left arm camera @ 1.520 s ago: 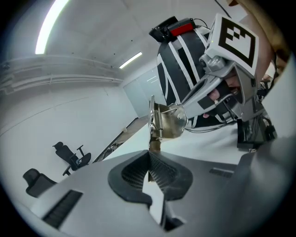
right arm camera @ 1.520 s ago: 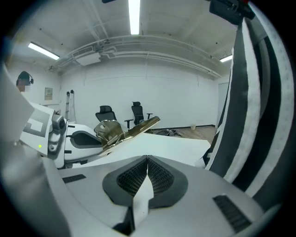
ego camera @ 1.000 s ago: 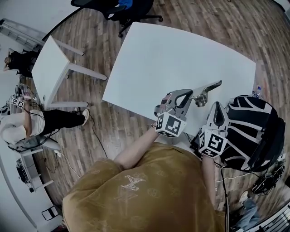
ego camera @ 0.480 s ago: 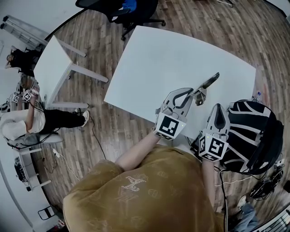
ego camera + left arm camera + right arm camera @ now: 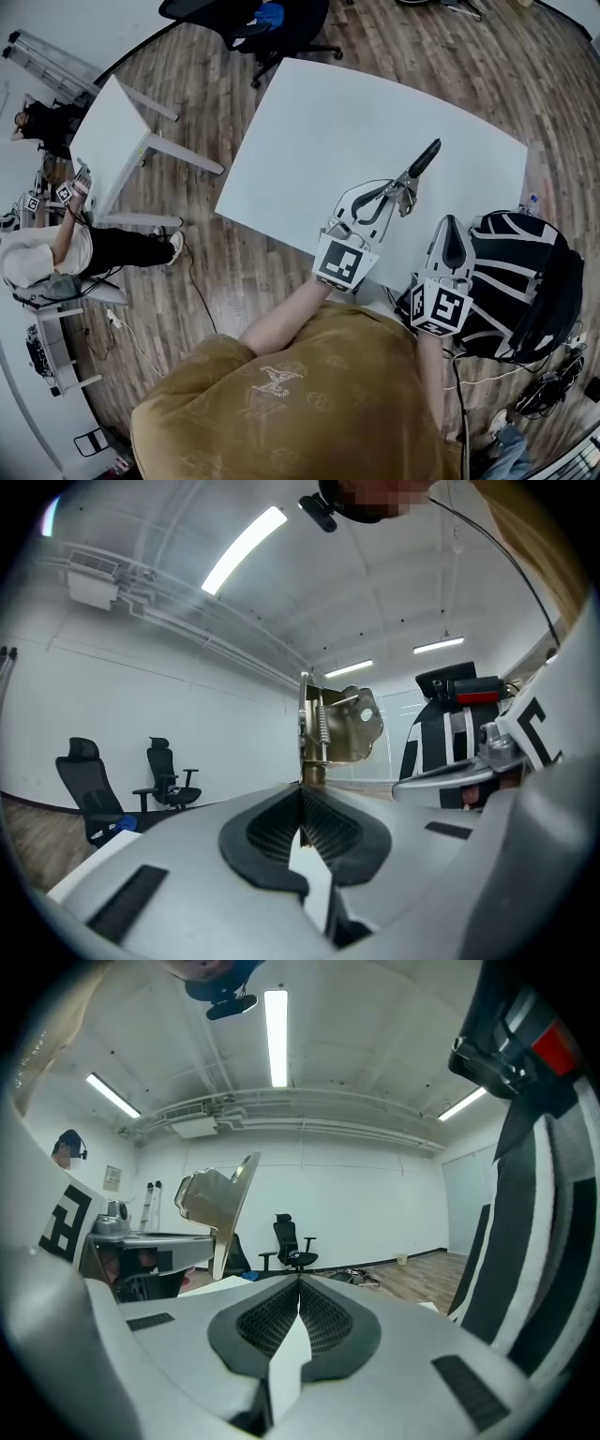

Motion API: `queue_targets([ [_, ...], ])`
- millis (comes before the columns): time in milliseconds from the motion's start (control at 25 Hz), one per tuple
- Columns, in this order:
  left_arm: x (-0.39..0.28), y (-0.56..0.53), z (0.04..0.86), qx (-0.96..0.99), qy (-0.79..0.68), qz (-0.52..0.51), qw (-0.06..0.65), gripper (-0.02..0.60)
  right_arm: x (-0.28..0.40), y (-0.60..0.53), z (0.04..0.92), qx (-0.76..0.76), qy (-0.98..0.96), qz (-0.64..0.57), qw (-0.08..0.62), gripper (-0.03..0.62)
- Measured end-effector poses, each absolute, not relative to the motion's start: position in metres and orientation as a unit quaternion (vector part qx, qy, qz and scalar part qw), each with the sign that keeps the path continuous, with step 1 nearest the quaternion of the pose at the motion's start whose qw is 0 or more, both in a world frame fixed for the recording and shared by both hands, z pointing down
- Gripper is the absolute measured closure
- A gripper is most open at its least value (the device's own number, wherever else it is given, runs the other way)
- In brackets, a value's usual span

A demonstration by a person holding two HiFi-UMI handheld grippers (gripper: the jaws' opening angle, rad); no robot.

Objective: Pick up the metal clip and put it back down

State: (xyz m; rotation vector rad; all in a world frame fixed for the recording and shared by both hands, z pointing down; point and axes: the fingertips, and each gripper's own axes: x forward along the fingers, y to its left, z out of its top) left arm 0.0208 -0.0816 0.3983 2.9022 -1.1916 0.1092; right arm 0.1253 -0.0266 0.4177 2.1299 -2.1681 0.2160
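Note:
My left gripper (image 5: 397, 193) is shut on one end of the metal clip (image 5: 420, 162), a spring clamp with a dark handle that points away from me over the white table (image 5: 328, 122). The left gripper view shows the clip (image 5: 342, 726) sticking up from the closed jaws of my left gripper (image 5: 305, 785), its spring and brass-coloured plate visible. My right gripper (image 5: 449, 228) rests shut by the table's near right corner, holding nothing. In the right gripper view my right gripper (image 5: 300, 1281) has its jaws closed, and the clip (image 5: 217, 1206) appears to the upper left.
A black-and-white backpack (image 5: 511, 272) sits right of my right gripper. A small white table (image 5: 103, 141) stands at the left, an office chair (image 5: 272, 19) beyond the table's far edge. A person (image 5: 56, 253) sits at the far left on the wooden floor.
My left gripper has moved forward over the table with the clip. The clip has swung from nearly level to pointing steeply away. The right gripper has barely moved.

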Motion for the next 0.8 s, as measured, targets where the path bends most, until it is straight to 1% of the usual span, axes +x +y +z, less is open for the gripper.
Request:
queue_targets([
  [520, 0.010, -0.086, 0.387, 0.918, -0.395, 0.009, 0.018, 0.575, 0.120, -0.025, 0.416, 0.693, -0.716, 0.074, 0.046, 0.585],
  [800, 0.012, -0.086, 0.386, 0.922, -0.386, 0.018, 0.016, 0.575, 0.123, -0.025, 0.413, 0.694, -0.715, 0.072, 0.044, 0.585],
])
